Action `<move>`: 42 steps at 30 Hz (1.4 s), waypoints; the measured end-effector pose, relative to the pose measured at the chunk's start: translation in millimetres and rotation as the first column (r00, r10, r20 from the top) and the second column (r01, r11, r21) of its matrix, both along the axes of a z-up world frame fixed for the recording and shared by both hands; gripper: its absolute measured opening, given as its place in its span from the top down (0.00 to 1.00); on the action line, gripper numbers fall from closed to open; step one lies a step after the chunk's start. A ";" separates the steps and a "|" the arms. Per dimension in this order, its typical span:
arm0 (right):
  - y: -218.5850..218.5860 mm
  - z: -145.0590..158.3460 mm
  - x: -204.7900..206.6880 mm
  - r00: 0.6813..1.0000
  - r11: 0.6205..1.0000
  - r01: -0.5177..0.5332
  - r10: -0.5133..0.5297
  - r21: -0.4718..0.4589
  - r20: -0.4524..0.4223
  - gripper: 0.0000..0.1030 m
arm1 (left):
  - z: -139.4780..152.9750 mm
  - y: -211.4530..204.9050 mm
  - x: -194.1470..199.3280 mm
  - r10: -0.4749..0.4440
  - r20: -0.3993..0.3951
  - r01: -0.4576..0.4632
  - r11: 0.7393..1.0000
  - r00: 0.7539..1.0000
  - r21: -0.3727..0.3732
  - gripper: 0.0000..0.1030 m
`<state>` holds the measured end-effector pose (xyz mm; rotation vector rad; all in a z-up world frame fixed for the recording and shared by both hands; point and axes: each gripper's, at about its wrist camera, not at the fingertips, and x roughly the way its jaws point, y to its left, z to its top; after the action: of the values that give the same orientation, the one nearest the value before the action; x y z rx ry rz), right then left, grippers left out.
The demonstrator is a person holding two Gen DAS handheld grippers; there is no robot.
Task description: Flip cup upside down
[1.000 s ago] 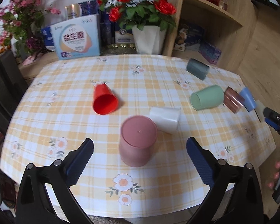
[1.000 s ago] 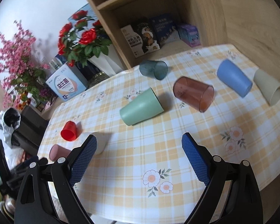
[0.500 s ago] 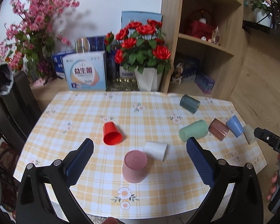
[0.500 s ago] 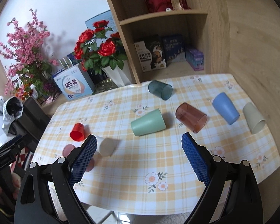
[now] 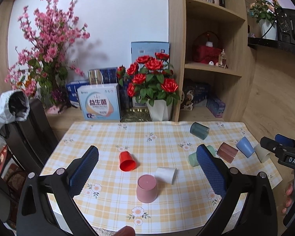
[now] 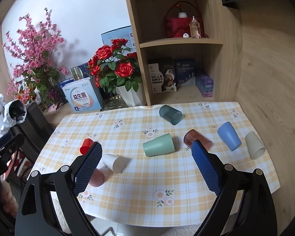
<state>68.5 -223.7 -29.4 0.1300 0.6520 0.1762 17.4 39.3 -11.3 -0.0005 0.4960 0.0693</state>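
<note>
A pink cup (image 5: pixel 147 188) stands upside down near the table's front edge; in the right wrist view it (image 6: pixel 97 178) is partly hidden behind my left finger. Several cups lie on their sides: red (image 5: pixel 127 161), white (image 5: pixel 165 175), green (image 6: pixel 159 145), brown (image 6: pixel 197 139), blue (image 6: pixel 229 135), beige (image 6: pixel 254 144) and dark teal (image 6: pixel 170 114). My left gripper (image 5: pixel 147 174) is open and empty, held back and above the table. My right gripper (image 6: pixel 147 169) is open and empty, also back from the table.
The table has a yellow checked cloth (image 6: pixel 167 179). A rose pot (image 5: pixel 159 108), boxes (image 5: pixel 99 103) and pink blossoms (image 5: pixel 47 59) stand behind it, a wooden shelf (image 6: pixel 179 41) at the back right, and a dark chair (image 5: pixel 25 133) to the left.
Both grippers have pulled back and up from the table, so the cups look smaller and farther. The pink cup stays upside down where it stood.
</note>
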 end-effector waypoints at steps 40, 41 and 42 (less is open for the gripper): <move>3.0 0.9 -2.5 1.000 0.999 0.014 -0.014 -0.036 -0.008 0.13 | 12.7 -4.0 -13.8 -0.004 0.031 0.005 1.000 0.999 -0.023 0.06; 3.0 1.3 -2.9 1.000 0.999 0.012 -0.013 -0.035 -0.007 0.13 | 12.4 -4.0 -13.7 -0.006 0.030 0.006 1.000 1.000 -0.023 0.06; 3.5 1.5 -2.4 1.000 0.999 0.011 -0.011 -0.036 -0.006 0.13 | 11.6 -4.2 -13.5 -0.007 0.029 0.007 1.000 1.000 -0.023 0.06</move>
<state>66.0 -220.2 -28.0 0.0999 0.6604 0.1532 3.9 35.1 0.4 -0.0223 0.4678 0.0566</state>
